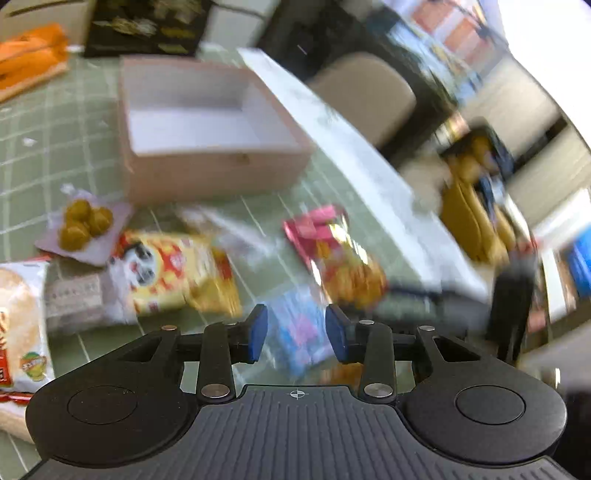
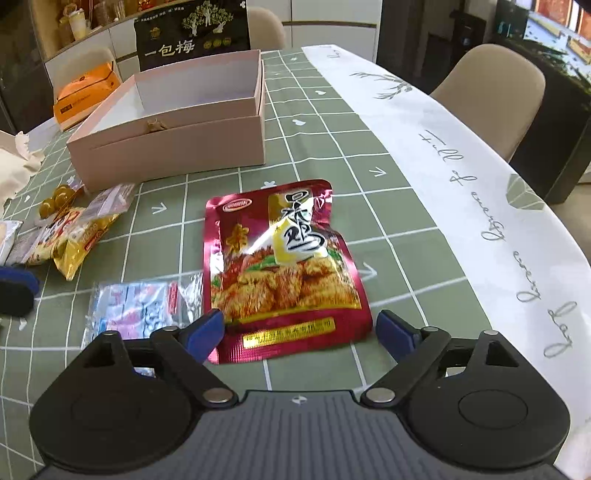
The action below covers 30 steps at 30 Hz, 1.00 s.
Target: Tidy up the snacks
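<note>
An open pink box [image 2: 173,138] [image 1: 207,173] stands on the green checked tablecloth, empty inside. A red foil chicken snack pack [image 2: 280,266] [image 1: 336,254] lies flat in front of it. My right gripper [image 2: 299,330] is open, its blue pads on either side of the pack's near end. A clear blue-and-pink packet [image 2: 136,306] [image 1: 299,328] lies to the pack's left. My left gripper [image 1: 296,334] is open just above this packet; the left wrist view is blurred. A yellow panda snack bag [image 1: 173,273] [image 2: 74,236] and a pack of green plums [image 1: 85,225] [image 2: 55,201] lie further left.
A rice cracker pack [image 1: 22,317] lies at the far left. A black bag [image 2: 192,35] and an orange pack [image 2: 86,94] stand behind the box. A white table runner [image 2: 461,155] covers the table's right edge. Beige chairs [image 2: 491,92] stand beyond it.
</note>
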Each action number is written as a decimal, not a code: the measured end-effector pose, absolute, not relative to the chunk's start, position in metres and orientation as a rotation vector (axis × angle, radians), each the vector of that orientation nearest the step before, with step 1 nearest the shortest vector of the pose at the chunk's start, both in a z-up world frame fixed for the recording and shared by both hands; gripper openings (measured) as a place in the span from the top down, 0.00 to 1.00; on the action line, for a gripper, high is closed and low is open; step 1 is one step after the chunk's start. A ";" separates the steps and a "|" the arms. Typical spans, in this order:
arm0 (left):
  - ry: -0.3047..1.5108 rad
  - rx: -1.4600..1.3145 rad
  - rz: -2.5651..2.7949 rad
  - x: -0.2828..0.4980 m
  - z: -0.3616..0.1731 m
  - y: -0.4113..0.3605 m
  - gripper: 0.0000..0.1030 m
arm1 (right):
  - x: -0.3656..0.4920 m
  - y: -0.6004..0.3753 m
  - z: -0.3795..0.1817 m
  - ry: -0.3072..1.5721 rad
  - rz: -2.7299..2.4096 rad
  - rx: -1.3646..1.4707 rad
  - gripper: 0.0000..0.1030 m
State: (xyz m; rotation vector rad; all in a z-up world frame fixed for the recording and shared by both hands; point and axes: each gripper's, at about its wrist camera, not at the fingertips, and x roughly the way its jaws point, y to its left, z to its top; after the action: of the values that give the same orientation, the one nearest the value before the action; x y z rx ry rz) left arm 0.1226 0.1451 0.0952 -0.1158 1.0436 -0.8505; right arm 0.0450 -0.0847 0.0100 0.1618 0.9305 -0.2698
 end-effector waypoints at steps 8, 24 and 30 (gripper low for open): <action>1.016 -0.234 -0.452 0.192 0.069 0.123 0.61 | 0.030 -0.073 0.006 0.882 -0.288 0.160 0.07; 0.936 0.228 -0.747 0.112 0.066 0.157 0.59 | -0.002 -0.065 0.025 0.903 -0.180 0.115 0.09; 1.019 0.077 -0.747 0.119 0.075 0.161 0.59 | -0.030 -0.035 0.045 0.959 -0.077 0.095 0.09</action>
State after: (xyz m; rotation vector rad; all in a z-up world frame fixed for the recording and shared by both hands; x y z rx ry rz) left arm 0.1194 0.1609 0.0745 0.0770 1.0193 -0.7474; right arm -0.0300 -0.0348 0.0446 0.0950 0.9594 -0.0771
